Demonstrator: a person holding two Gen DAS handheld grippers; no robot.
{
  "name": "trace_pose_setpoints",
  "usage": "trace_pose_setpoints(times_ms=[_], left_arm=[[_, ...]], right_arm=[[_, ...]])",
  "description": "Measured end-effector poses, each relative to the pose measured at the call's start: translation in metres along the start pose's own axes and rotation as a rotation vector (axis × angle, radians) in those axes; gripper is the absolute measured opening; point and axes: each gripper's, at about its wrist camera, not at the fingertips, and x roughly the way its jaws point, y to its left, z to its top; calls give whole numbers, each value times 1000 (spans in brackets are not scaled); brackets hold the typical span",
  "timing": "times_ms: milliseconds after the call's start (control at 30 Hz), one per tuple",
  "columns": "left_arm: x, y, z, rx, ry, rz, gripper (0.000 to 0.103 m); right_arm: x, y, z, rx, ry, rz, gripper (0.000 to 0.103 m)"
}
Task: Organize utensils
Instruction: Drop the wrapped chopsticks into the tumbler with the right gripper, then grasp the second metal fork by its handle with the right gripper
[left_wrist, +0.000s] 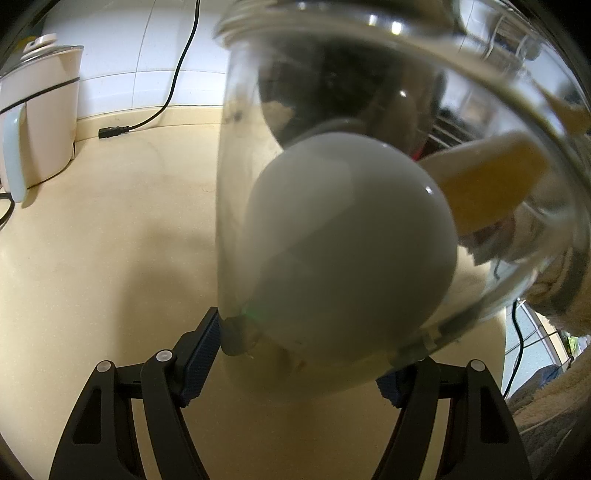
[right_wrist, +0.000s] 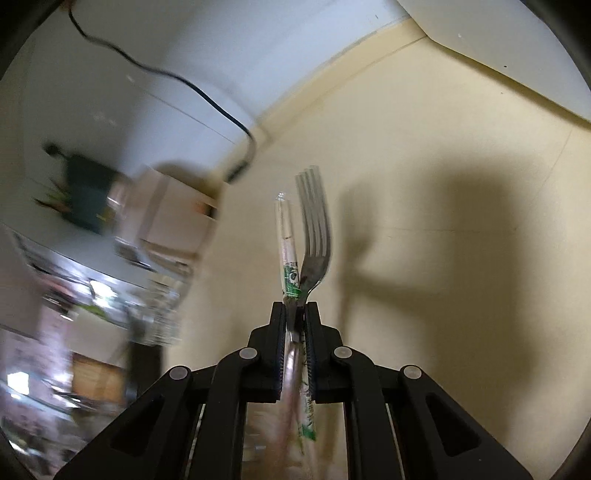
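**Left wrist view.**
- Left tool (left_wrist: 299, 354): jaws part-spread and clamped on the base of a clear glass jar (left_wrist: 369, 110), one pad on each side of it. The jar leans away from the tool, its mouth at the far end.
- Inside the jar: a white spoon bowl (left_wrist: 351, 251), close to the lens and filling much of the glass, and a pale wooden piece (left_wrist: 487, 184) to the right of the tool line.
- Beyond the tool to the left: a cream worktop (left_wrist: 110, 240), a white appliance (left_wrist: 40, 110) and a loose black cable plug (left_wrist: 114, 130).
- Progress, as a judgement: some utensils already stand in the jar, so the sorting appears to be under way.
- Hard to read: the glass distorts all that lies behind it. Dark shapes deeper in the jar cannot be identified, and a fuzzy sleeve (left_wrist: 554, 295) at the right edge is cut off.

**Right wrist view.**
- Right tool (right_wrist: 295, 306): jaws nearly together, gripping a metal fork (right_wrist: 316, 221) together with a clear-wrapped stick printed in green (right_wrist: 286, 243). Both project straight ahead of the tips, fork tines farthest out.
- Still to do, as a judgement: this pair is not yet in the jar.
- Hard to read: everything left of the tool is motion-blurred, though glassy reflections there may be the jar. The wrapped item's contents cannot be made out, and its lower end is hidden between the fingers.
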Motion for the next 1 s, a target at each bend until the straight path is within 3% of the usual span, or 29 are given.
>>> trace_pose_setpoints(times_ms=[200,333,500,567,633,700,767,833,933,1000], left_arm=[[0,0,0,0,0,0,76],[0,0,0,0,0,0,76],[0,0,0,-1,0,-1,76],[0,0,0,-1,0,-1,76],[0,0,0,-1,0,-1,76],[0,0,0,-2,0,-1,76],[0,0,0,-2,0,-1,77],[0,0,0,-2,0,-1,77],[0,0,0,-2,0,-1,77],[0,0,0,-2,0,-2,77]], right_arm=[[-13,14,6,-25,-18,39,9],[-7,13,2,-70,27,-72,9],[-2,-9,-3,76,23,85,9],[-1,-13,-3,96,26,95,9],[1,-9,-2,58,44,19,9],[5,2,-1,-34,87,-162,9],[13,15,-2,-123,124,-320,21],[25,25,-5,-167,153,-408,34],[55,38,-10,-251,230,-581,34],[69,46,-13,-307,251,-642,34]])
